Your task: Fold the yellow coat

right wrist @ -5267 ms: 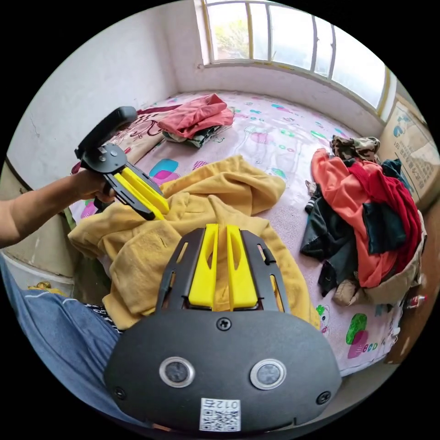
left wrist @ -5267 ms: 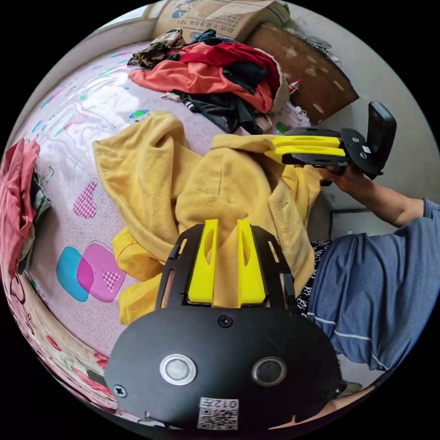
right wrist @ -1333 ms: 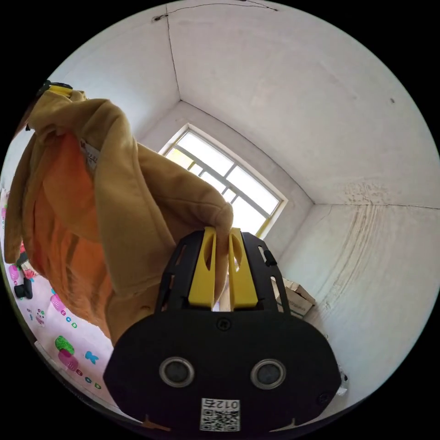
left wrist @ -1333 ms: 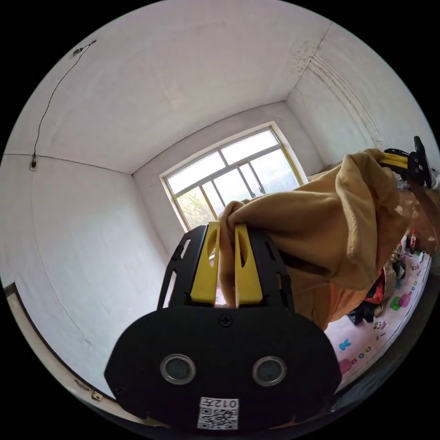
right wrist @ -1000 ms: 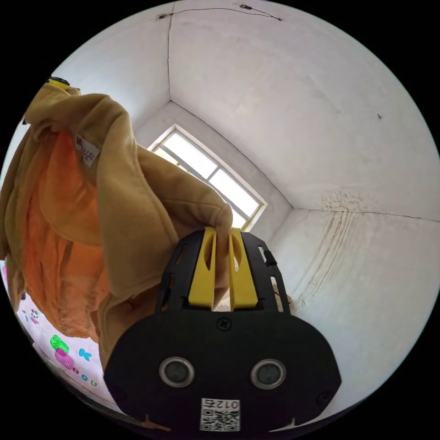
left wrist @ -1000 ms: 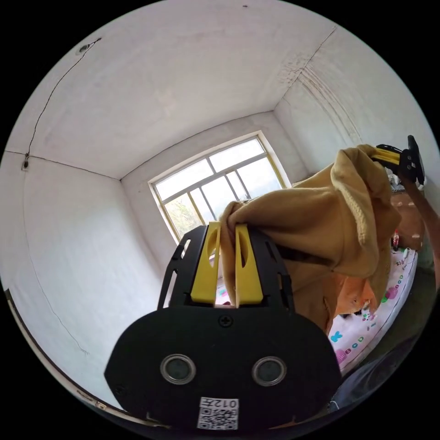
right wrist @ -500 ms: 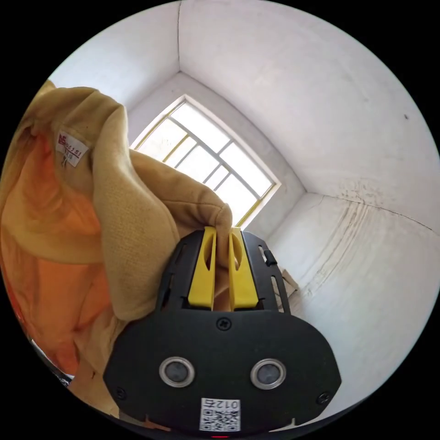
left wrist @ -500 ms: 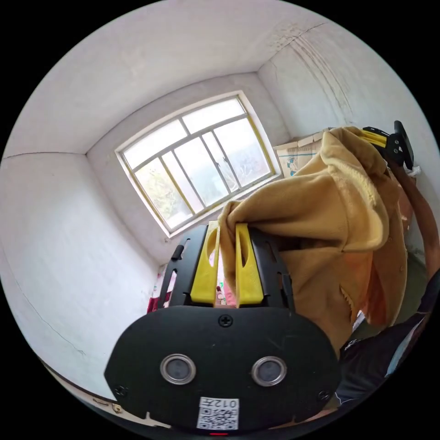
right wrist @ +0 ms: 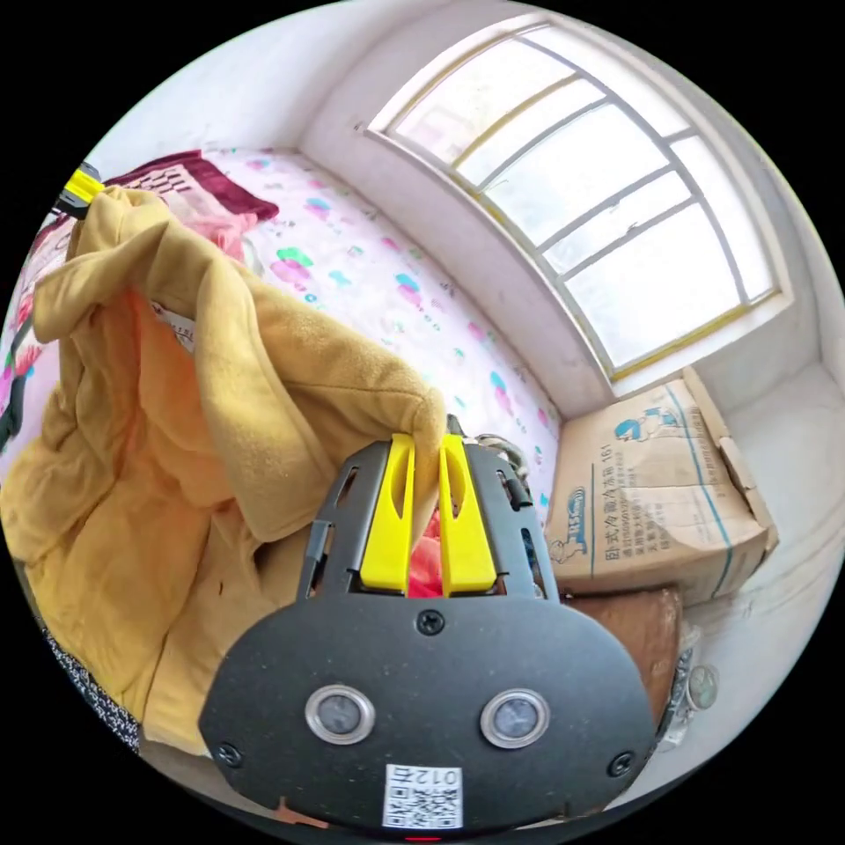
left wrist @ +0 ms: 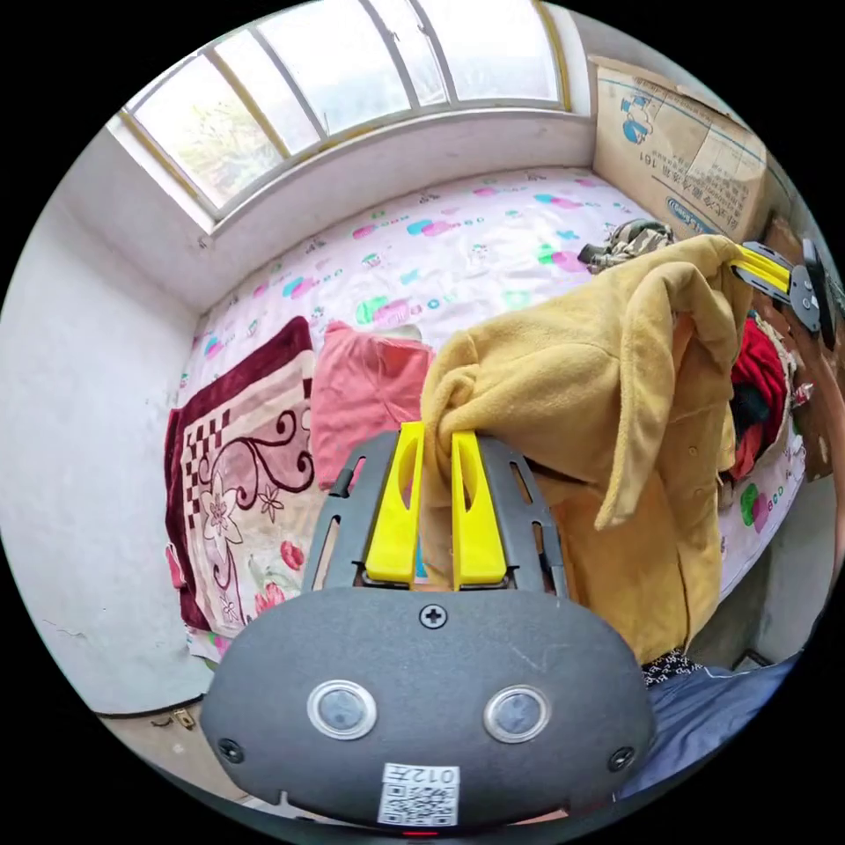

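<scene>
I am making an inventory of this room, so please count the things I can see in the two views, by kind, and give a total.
Grippers: 2, left gripper, right gripper
Yellow coat: 1
Cardboard box: 1
Patterned blanket: 1
Pink garment lying on the bed: 1
Heap of mixed clothes: 1
Window: 1
Total: 8

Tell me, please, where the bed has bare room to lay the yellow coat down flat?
The widest bare stretch of the bed sheet runs under the window, between the pink garment and the cardboard box. It is crowded near the clothes pile and the patterned blanket.
</scene>
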Demonstrator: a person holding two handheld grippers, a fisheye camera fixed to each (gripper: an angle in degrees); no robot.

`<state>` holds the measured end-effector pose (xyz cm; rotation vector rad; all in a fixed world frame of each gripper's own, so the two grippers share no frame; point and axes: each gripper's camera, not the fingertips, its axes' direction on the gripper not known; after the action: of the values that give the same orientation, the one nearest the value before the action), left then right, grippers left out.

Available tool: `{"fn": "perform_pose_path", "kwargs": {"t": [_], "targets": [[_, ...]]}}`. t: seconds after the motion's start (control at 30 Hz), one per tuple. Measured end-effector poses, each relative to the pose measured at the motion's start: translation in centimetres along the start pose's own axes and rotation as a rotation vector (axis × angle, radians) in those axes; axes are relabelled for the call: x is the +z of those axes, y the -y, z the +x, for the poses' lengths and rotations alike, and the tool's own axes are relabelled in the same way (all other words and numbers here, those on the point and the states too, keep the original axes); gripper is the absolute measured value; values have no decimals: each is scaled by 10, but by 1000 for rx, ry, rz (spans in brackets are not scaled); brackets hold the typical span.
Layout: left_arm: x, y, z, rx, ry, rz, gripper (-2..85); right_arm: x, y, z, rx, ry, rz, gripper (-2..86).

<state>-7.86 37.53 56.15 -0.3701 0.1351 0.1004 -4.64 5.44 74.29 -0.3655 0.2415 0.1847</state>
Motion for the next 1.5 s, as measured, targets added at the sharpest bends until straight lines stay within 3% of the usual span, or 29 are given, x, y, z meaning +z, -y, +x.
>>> {"fn": "perform_pose_path", "kwargs": {"t": [0.23,0.37,0.43,0.5,0.6,0.73,0.93,1.17,1.37,1.5], "targets": [[97,95,-37,-80,-30,-84,31,166,33,35,40,70,-47,36],[138,144,-89,-271,-251,-183,38,252,48,81,151,227,-193,60],[149,153,-100,-283,-231,-199,43,276,45,89,166,260,-210,70],[143,157,-116,-324,-128,-115,44,301,38,90,162,265,-240,78],[118,150,-156,-404,-238,64,38,318,32,103,188,318,-267,96],[77,128,-196,-416,-220,215,27,306,21,141,249,261,-237,94],[16,34,-231,-325,-233,338,8,203,-30,211,279,162,-59,65],[-65,-175,-249,-318,-347,446,3,-16,-148,234,296,124,239,26],[-91,-377,-268,-440,-458,479,3,-234,-296,168,348,157,593,6],[-76,-496,-255,-397,-422,329,2,-331,-377,58,271,377,609,9]]}}
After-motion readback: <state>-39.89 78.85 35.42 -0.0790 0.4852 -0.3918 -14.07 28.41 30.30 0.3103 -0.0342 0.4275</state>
